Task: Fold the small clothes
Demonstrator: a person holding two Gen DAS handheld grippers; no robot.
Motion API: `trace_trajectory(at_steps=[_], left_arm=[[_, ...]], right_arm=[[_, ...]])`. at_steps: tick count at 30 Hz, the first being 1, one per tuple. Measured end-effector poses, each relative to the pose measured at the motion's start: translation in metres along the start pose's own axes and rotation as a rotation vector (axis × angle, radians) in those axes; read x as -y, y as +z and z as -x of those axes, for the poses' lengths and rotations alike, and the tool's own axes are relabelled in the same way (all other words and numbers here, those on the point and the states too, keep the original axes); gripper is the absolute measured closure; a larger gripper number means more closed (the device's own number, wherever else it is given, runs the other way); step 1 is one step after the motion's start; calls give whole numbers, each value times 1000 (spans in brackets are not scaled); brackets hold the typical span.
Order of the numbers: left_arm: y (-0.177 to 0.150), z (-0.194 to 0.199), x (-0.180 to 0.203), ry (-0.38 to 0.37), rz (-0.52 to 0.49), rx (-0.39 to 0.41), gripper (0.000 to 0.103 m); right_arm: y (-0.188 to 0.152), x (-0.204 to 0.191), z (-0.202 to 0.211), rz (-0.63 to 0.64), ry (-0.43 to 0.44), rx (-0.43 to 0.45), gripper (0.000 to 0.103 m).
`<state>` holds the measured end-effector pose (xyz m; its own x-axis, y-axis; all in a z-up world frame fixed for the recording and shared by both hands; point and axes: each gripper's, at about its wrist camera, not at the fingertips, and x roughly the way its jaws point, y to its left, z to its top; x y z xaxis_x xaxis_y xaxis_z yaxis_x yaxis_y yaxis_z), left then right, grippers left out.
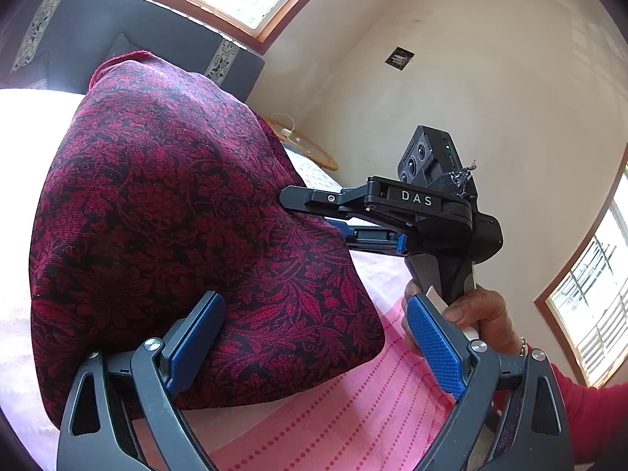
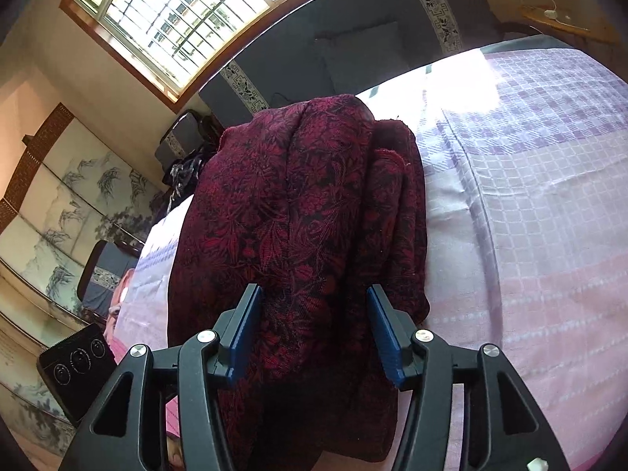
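Cloth: I see a dark red flowery cloth [image 1: 188, 235] lying on the pink bed sheet [image 1: 353, 424].
Left gripper [image 1: 314, 341]: my jaws are wide open, holding nothing.
Right gripper [image 2: 314, 329]: my jaws are open around the cloth's fold.

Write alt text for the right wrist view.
A dark red floral-patterned cloth, folded, lies on a pink and lilac checked bedspread, between the open blue-padded fingers of the right gripper. A barred window is behind.
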<state>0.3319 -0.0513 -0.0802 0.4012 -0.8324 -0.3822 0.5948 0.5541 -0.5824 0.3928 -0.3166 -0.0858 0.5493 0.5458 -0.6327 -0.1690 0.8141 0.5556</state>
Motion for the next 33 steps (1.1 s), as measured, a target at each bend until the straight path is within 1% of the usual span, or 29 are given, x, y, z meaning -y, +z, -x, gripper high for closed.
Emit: trace_trajectory(at_steps=[2, 3, 5, 7, 9, 10, 11, 12, 13, 14, 16, 17, 19, 22, 24, 25, 26, 27, 28, 29, 30, 32, 33], left_arm=[[0, 0, 0, 2, 2, 1, 9], [0, 0, 0, 2, 3, 2, 9], [0, 0, 1, 9, -1, 2, 9], [0, 1, 4, 23, -6, 11, 9], [0, 3, 5, 36, -10, 27, 9], [-1, 4, 5, 36, -9, 33, 9], [-1, 4, 5, 29, -5, 36, 9], [-1, 3, 4, 24, -2, 34, 9], [-1, 2, 4, 27, 0, 28, 9], [-1, 0, 4, 31, 1, 19, 9], [0, -4, 6, 20, -6, 2, 9], [0, -6, 8, 19, -14, -3, 9], [0, -8, 11, 24, -27, -12, 9], [1, -9, 10, 23, -20, -11, 9], [3, -10, 9, 22, -17, -10, 9], [3, -11, 8, 24, -16, -11, 8], [2, -11, 7, 23, -15, -12, 8], [2, -11, 7, 21, -13, -11, 8], [1, -12, 5, 21, -11, -10, 7], [0, -11, 4, 20, -7, -9, 7], [0, -11, 4, 18, -4, -9, 6], [0, -11, 4, 19, -6, -10, 6], [0, -12, 4, 21, -8, -11, 6]], right_arm=[[2, 1, -5, -11, 6, -9, 51], [4, 3, -7, -20, 12, -8, 59], [9, 6, -13, -44, 41, -20, 81], [18, 0, -18, -30, 43, -7, 82], [33, -22, -18, 43, 29, 27, 84], [39, -34, -13, 68, 60, 56, 84], [45, -44, -5, 85, 114, 99, 85], [48, -49, 1, 106, 133, 137, 85], [48, -48, 2, 125, 113, 159, 85], [46, -39, -4, 114, 91, 154, 85], [36, -3, -18, 21, 69, 121, 85], [29, 16, -20, -27, 72, 120, 85], [16, 44, -15, -108, 117, 137, 87], [7, 46, -5, -100, 126, 156, 89], [8, 44, -5, -94, 126, 153, 89], [10, 44, -6, -101, 142, 143, 89], [12, 42, -6, -97, 141, 137, 87], [12, 38, -3, -90, 141, 139, 80], [12, 36, 0, -90, 139, 139, 77], [11, 35, 2, -92, 146, 129, 67], [9, 33, 3, -96, 149, 117, 50], [4, 32, 4, -88, 146, 100, 39], [2, 30, 2, -82, 128, 79, 39]])
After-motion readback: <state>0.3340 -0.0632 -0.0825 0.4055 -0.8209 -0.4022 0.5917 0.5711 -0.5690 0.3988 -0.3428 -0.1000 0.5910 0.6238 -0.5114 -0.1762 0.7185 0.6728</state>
